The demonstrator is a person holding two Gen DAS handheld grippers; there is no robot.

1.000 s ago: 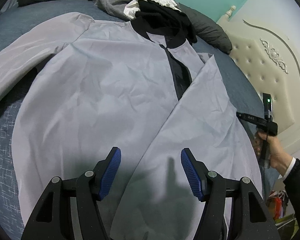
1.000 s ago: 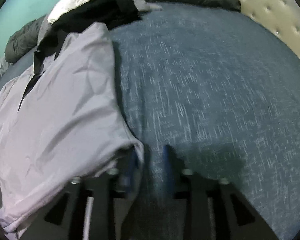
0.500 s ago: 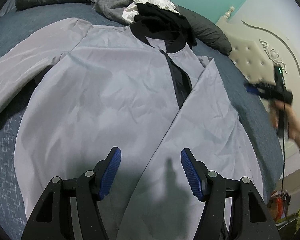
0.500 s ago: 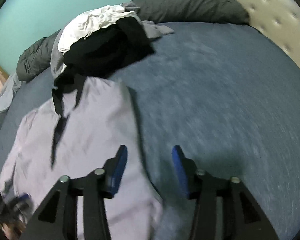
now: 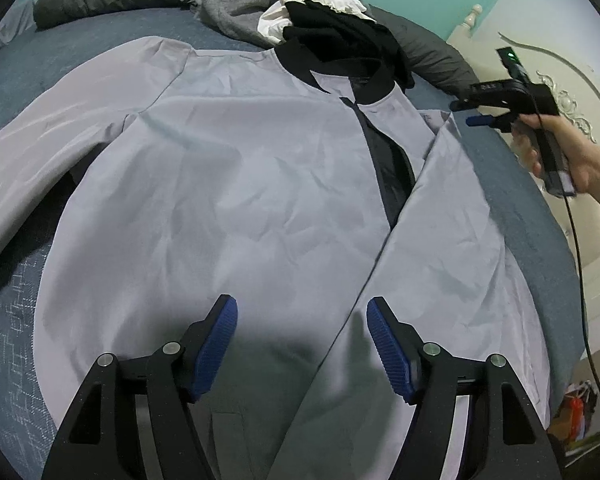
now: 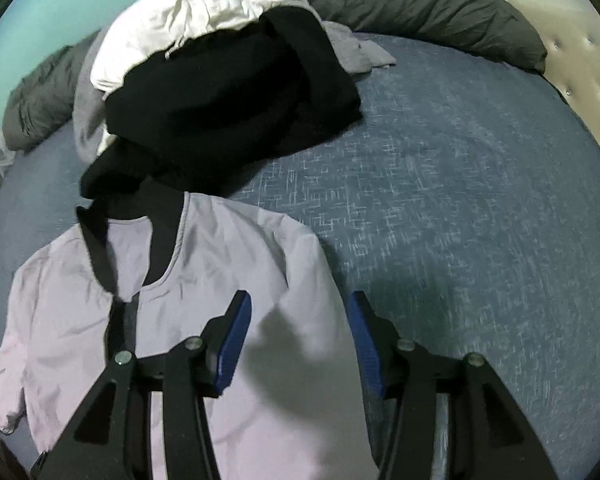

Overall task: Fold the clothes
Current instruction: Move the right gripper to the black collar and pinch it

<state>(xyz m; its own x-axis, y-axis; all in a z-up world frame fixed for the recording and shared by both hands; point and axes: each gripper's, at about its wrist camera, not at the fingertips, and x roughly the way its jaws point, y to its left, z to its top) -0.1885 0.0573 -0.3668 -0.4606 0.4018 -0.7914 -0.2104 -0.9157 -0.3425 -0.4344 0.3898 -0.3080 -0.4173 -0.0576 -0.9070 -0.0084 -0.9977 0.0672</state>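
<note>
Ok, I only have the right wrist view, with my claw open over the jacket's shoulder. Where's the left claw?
Observer: The left claw is open and hovers above the lower front of the grey jacket, gripping nothing.
Operator: Does the folded side lie flat lower down?
Observer: Yes. The folded-over right side lies flat across the front, and its edge runs diagonally from beside the black placket down towards the left claw.
Operator: And the left sleeve?
Observer: The left sleeve is spread out sideways on the blue bedspread, not yet folded in.
</note>
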